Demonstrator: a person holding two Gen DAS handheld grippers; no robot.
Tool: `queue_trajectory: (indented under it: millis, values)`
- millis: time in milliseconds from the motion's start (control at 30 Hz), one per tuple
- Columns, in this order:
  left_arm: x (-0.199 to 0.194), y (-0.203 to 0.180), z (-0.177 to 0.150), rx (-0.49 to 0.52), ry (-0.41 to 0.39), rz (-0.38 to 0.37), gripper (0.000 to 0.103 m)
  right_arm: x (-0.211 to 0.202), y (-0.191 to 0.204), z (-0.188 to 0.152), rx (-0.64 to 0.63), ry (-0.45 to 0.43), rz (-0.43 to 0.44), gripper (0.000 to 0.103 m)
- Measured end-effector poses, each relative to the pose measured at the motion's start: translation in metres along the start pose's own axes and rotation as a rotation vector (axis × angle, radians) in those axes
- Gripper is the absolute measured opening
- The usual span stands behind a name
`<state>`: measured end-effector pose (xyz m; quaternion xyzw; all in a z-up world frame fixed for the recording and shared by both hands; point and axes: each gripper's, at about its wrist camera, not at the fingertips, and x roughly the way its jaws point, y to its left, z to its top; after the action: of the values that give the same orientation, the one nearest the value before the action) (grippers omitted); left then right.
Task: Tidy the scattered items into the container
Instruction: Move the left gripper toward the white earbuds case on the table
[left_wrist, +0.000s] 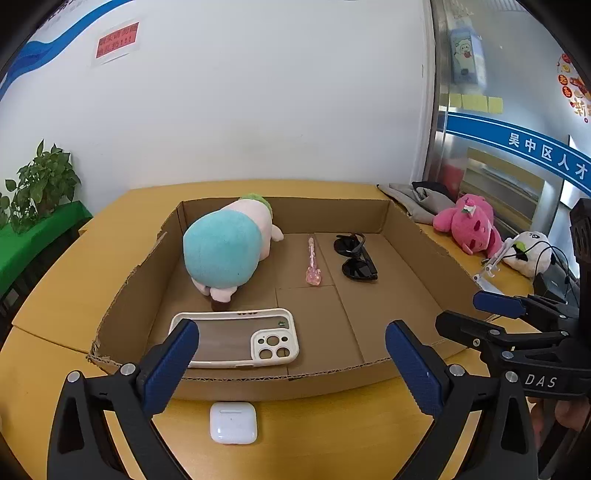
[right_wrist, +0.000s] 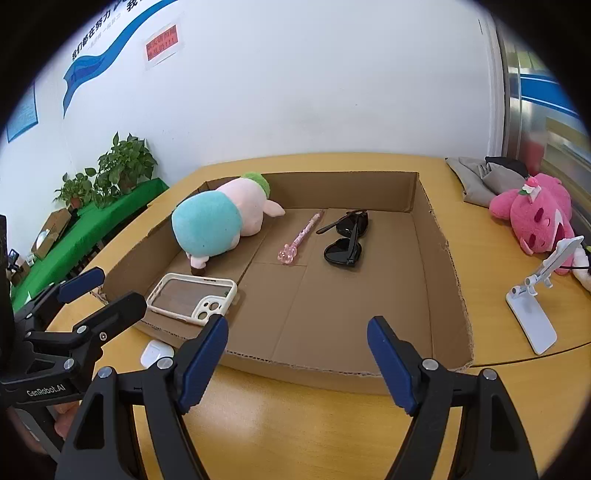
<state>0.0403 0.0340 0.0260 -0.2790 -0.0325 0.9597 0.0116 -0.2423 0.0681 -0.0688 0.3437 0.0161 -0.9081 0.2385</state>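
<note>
Left wrist view showed four items already inside the shallow brown cardboard box (left_wrist: 417, 254), the small white glossy earbud case (left_wrist: 233, 422) remaining on the yellow tabletop (left_wrist: 314, 435) beside it, both grippers' fingers (left_wrist: 170, 363) open, empty.

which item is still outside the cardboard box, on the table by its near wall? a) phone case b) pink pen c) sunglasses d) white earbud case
d: the white earbud case lies on the table just outside the near wall of the cardboard box, while the phone case, sunglasses and pink pen lie inside it.
</note>
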Motion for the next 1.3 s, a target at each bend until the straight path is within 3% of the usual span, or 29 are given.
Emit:
queue_trajectory:
  millis: [333,667,1000,1300]
  values:
    - [0.006,-0.005,-0.013,0.032,-0.011,-0.012,0.102,0.016,0.002,-0.022,0.014,0.023,-0.026,0.080]
    - [0.019,0.005,-0.011,0.045,-0.064,-0.010,0.102,0.022,0.007,-0.023,-0.023,0.012,-0.065,0.084]
    - [0.024,0.018,-0.015,0.036,-0.064,0.018,0.102,0.031,0.017,-0.028,-0.067,-0.001,-0.135,0.088]
    - [0.018,0.036,-0.022,0.021,-0.047,0.023,0.102,0.024,0.023,-0.034,-0.082,-0.011,-0.128,0.090]
